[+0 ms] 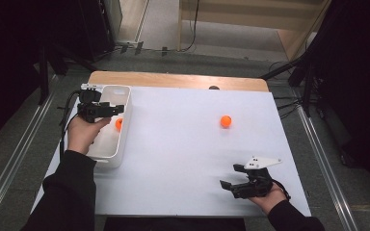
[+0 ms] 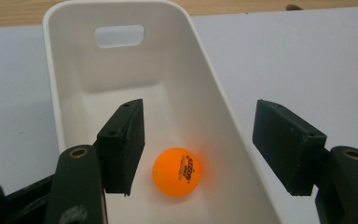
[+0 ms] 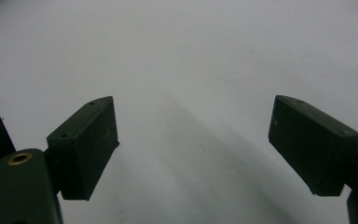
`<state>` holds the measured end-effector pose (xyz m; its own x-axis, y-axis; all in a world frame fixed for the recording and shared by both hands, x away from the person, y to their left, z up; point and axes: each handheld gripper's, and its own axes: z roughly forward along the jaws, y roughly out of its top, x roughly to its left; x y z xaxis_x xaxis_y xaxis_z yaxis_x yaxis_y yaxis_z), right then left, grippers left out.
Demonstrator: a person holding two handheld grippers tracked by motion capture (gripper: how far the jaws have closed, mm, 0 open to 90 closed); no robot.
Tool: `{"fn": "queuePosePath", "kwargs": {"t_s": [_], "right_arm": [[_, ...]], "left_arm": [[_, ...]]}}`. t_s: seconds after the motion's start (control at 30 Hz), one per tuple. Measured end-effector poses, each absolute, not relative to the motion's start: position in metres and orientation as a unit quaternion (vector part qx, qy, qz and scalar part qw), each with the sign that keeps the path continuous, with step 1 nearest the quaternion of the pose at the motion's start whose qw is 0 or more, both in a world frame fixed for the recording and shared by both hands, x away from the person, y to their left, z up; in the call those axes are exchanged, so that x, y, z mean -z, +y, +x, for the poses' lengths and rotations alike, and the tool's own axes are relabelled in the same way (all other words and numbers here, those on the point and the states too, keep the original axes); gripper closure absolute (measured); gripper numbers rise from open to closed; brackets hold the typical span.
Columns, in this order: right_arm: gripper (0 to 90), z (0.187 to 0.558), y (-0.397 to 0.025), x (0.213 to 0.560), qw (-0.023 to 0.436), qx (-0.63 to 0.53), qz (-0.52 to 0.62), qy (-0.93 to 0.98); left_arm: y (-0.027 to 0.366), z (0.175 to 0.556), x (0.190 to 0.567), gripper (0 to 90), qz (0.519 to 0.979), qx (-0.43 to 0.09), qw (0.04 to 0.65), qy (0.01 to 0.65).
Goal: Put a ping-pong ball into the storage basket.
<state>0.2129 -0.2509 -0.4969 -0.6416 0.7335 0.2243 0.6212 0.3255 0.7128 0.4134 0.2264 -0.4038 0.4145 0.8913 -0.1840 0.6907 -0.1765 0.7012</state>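
Left gripper view, orange ball (image 2: 177, 171) with unreadable black print, in white bin (image 2: 214, 107)

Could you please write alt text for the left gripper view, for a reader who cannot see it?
An orange table tennis ball lies on the floor of a white plastic bin, loose between the open left gripper and its two black fingers. One finger is inside the bin, the other outside its wall, over the white table.

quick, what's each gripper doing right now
Left gripper: open, holding nothing, over the white bin with an orange ball lying in it.
Right gripper: open, holding nothing, above the table.
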Motion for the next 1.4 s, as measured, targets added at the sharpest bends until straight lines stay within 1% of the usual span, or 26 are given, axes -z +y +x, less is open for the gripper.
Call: {"fn": "queuePosePath", "kwargs": {"t_s": [0.07,0.13,0.23,0.3,0.4,0.5,0.77,0.83,0.93,1.1,1.4], "right_arm": [[14.3,0.213,-0.251,0.497,0.07,-0.405,0.417,0.811],[14.3,0.213,-0.251,0.496,0.07,-0.405,0.419,0.81],[14.3,0.213,-0.251,0.496,0.069,-0.405,0.418,0.81],[14.3,0.213,-0.251,0.497,0.071,-0.404,0.417,0.811],[14.3,0.213,-0.251,0.497,0.072,-0.404,0.415,0.812],[14.3,0.213,-0.251,0.496,0.071,-0.405,0.42,0.809],[14.3,0.214,-0.252,0.496,0.073,-0.405,0.42,0.809],[14.3,0.214,-0.252,0.496,0.073,-0.405,0.42,0.809],[14.3,0.214,-0.252,0.496,0.073,-0.403,0.422,0.809],[14.3,0.214,-0.252,0.496,0.075,-0.401,0.422,0.81],[14.3,0.214,-0.251,0.497,0.072,-0.4,0.424,0.81]], "left_arm": [[0.226,0.412,0.401,35.0,0.757,-0.136,0.372,0.52],[0.226,0.411,0.398,32.4,0.764,-0.135,0.366,0.515],[0.222,0.409,0.392,32.4,0.773,-0.153,0.358,0.5],[0.22,0.407,0.389,32.2,0.78,-0.153,0.357,0.491],[0.216,0.404,0.384,31.0,0.786,-0.14,0.363,0.481],[0.213,0.402,0.379,30.9,0.791,-0.114,0.376,0.469],[0.201,0.392,0.368,30.9,0.804,-0.097,0.399,0.429],[0.197,0.39,0.365,27.1,0.811,-0.091,0.402,0.414],[0.193,0.387,0.362,26.9,0.812,-0.056,0.427,0.395],[0.183,0.38,0.36,26.6,0.821,-0.078,0.427,0.37],[0.173,0.377,0.364,26.7,0.832,-0.074,0.419,0.354]]}}
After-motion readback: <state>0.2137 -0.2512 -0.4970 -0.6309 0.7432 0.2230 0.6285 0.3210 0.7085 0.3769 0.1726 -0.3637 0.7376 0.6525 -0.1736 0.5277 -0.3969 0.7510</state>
